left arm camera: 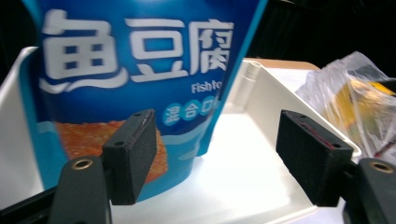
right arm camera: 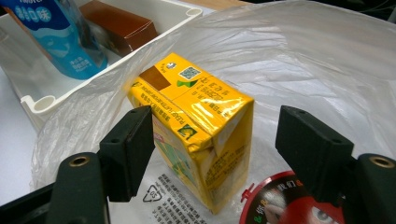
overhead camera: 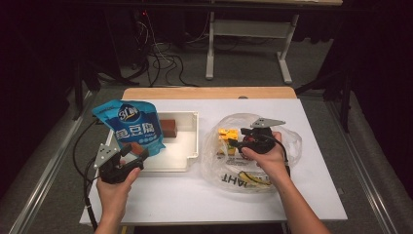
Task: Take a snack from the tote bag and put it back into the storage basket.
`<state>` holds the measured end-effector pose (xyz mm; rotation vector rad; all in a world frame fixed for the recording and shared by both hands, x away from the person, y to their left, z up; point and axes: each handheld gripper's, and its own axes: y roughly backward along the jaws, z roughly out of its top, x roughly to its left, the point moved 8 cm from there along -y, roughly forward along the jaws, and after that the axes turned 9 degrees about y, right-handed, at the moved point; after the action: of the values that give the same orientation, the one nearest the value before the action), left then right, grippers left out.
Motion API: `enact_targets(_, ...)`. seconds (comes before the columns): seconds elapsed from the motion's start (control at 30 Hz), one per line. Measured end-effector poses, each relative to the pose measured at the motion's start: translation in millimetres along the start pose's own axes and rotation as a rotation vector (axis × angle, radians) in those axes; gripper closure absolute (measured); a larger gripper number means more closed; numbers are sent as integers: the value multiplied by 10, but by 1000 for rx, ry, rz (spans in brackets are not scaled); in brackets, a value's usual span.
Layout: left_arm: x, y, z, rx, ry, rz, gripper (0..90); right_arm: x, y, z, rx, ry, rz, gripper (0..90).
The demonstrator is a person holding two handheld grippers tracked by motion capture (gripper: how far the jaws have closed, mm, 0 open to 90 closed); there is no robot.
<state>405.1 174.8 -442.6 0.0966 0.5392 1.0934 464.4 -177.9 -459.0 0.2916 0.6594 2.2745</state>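
In the white tray (overhead camera: 192,146), the blue pouch (overhead camera: 130,127) stood before the left hand-held gripper (overhead camera: 137,155), jaws wide, untouched. Right of the tray, the right hand-held gripper (right arm camera: 212,140) straddled the yellow carton (right arm camera: 196,121), unpressed; closing off-centre might topple it or snag the plastic bag (right arm camera: 322,70).

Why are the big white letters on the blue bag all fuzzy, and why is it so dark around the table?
Left gripper view: the blue bag sits very close to the camera, so its letters smear. Right gripper view: the yellow carton looks sharper, with shiny glare. High view: light falls on the white table; the room behind stays dark.
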Motion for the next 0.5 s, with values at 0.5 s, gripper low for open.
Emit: enact_targets(0.5, -34, -32, -29, 17, -13, -19, 301, 26, -138, 5, 32, 75, 23, 258)
